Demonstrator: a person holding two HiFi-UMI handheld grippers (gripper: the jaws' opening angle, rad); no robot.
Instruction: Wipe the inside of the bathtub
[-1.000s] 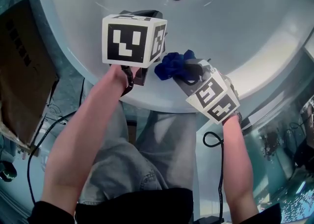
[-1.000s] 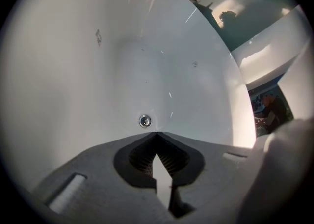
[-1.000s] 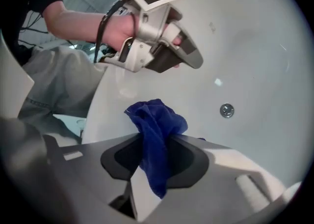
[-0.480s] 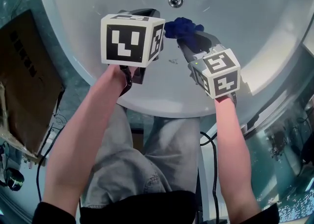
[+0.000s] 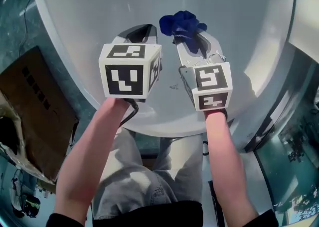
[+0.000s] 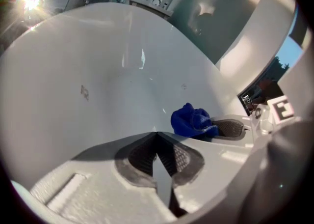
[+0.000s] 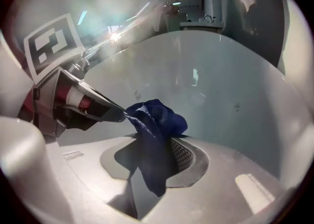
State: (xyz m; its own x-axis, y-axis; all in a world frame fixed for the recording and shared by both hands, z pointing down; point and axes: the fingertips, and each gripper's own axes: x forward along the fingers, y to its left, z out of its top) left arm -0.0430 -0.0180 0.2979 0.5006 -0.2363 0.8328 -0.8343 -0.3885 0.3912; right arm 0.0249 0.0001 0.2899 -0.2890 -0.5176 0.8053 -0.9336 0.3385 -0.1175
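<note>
A white bathtub (image 5: 239,12) fills the upper head view, its curved inner wall (image 6: 73,70) below both tools. My right gripper (image 5: 192,39) is shut on a crumpled blue cloth (image 5: 183,24), which bulges past the fingertips over the tub's inside. The cloth (image 7: 156,120) hangs between the jaws in the right gripper view, and the blue cloth (image 6: 192,121) also shows in the left gripper view. My left gripper (image 5: 141,33) hovers just left of it, jaws shut with nothing between them. The left gripper (image 6: 157,137) points into the tub.
A brown cardboard box (image 5: 35,106) lies on the floor to the left of the tub. The tub rim (image 5: 164,124) curves in front of the person's legs (image 5: 144,176). Small dark specks (image 6: 84,92) mark the tub wall. Glass panels (image 5: 294,146) stand at the right.
Both grippers moved farther into the tub. The right gripper carried the blue cloth forward and up the tub's inside; the drain fitting seen earlier has left the view.
</note>
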